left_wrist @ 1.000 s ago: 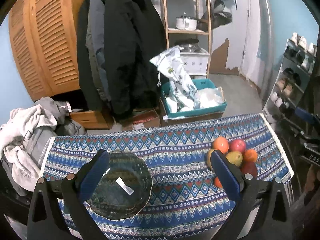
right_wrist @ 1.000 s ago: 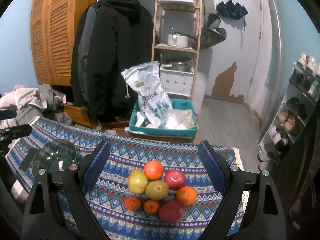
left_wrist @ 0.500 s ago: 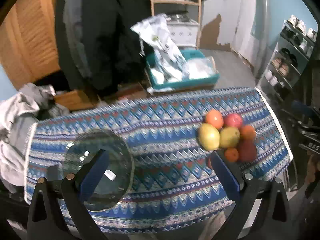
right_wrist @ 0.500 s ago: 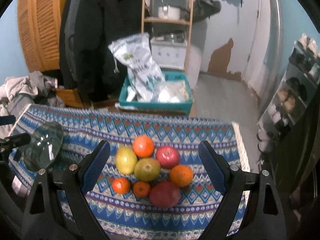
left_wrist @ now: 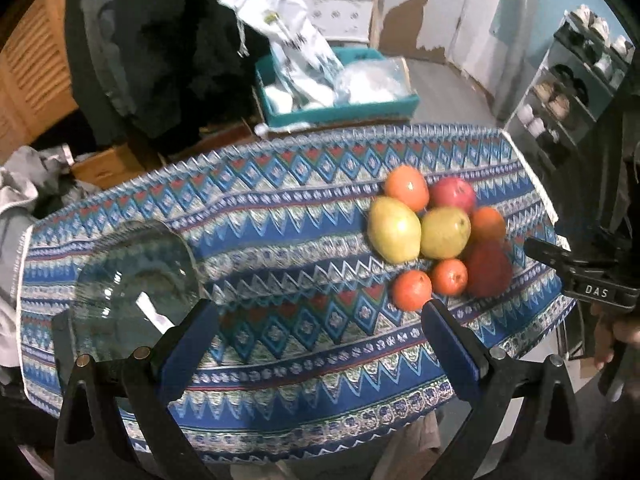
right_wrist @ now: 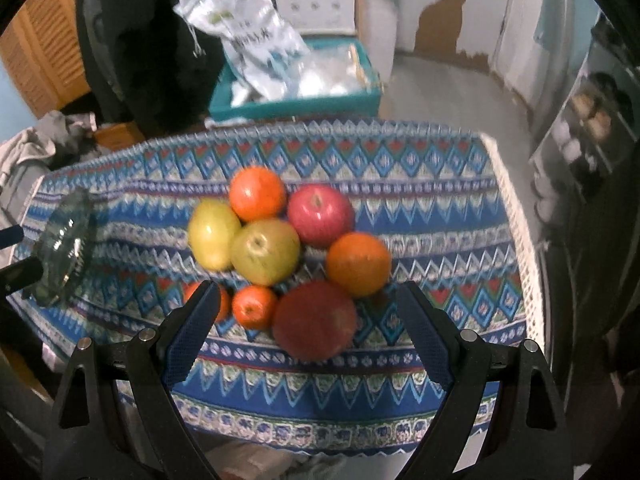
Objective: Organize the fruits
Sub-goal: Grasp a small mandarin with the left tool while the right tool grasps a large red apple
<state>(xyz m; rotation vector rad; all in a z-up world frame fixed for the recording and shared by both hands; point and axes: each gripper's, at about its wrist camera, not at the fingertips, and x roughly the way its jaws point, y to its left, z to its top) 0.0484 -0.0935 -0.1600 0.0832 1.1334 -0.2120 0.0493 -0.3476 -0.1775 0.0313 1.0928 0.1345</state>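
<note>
Across the lower middle of both views, the patterned desk (left_wrist: 280, 216) carries a glass bowl (left_wrist: 132, 284) at left and a touching fruit heap (right_wrist: 280, 256) at centre-right, so either spread, empty claw, left (left_wrist: 316, 336) or right (right_wrist: 308, 328), nudging one round fruit could likely roll neighbours off the near edge.

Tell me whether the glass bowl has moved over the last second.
Cannot tell. In both views the bowl sits left of the fruit pile on the cloth, as before; the cameras themselves shifted, so any slide is unclear.
</note>
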